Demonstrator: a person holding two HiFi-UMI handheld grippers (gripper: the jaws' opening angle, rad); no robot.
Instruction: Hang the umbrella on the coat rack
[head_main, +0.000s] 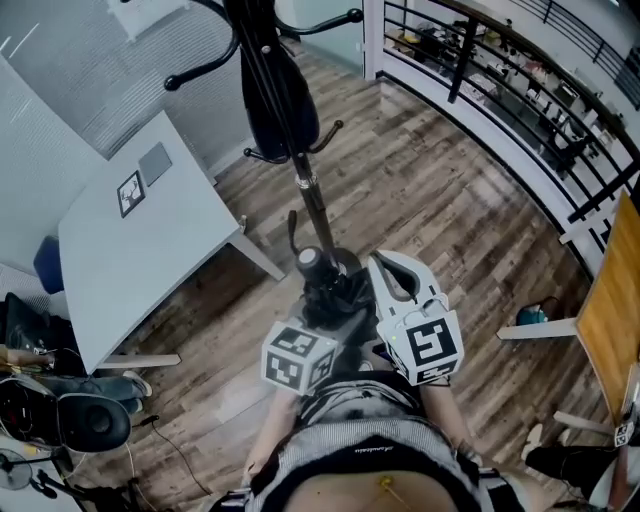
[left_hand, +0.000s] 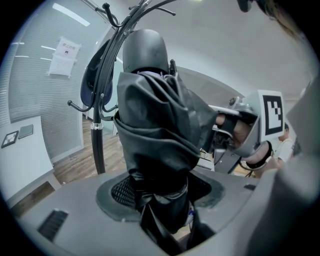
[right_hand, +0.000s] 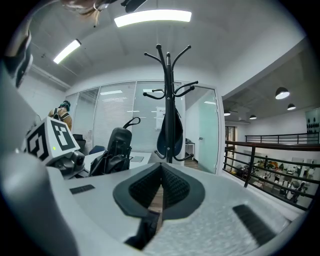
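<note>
While the left tongs (left_hand: 165, 192) are clamped on the umbrella (left_hand: 155, 125), the right tongs (right_hand: 161, 187) are shut on nothing, with the pads pressed together. The umbrella is seen as a short folded one: glossy black fabric, crumpled and bunched, with a rounded grey end (left_hand: 145, 50) on top. It is held upright in front of the person's torso, above the wooden floor (head_main: 430, 190), close to the coat rack (head_main: 310, 195) but apart from it.

Only in the left gripper view is the grip itself shown, fabric squeezed between the two pads; a hand (left_hand: 239, 131) on the right tongs is also shown there, just beside the umbrella. Only in the right gripper view are the rack's top hooks (right_hand: 167, 52) shown whole, along with a thin strap loop (right_hand: 131, 121) at the umbrella's upper end. A dark bag-like item (right_hand: 170, 132) is seen hanging on the rack. Only in the head view is the white surface (head_main: 150, 250) shown to the left of the rack, with a black railing (head_main: 520, 110) to the right.
</note>
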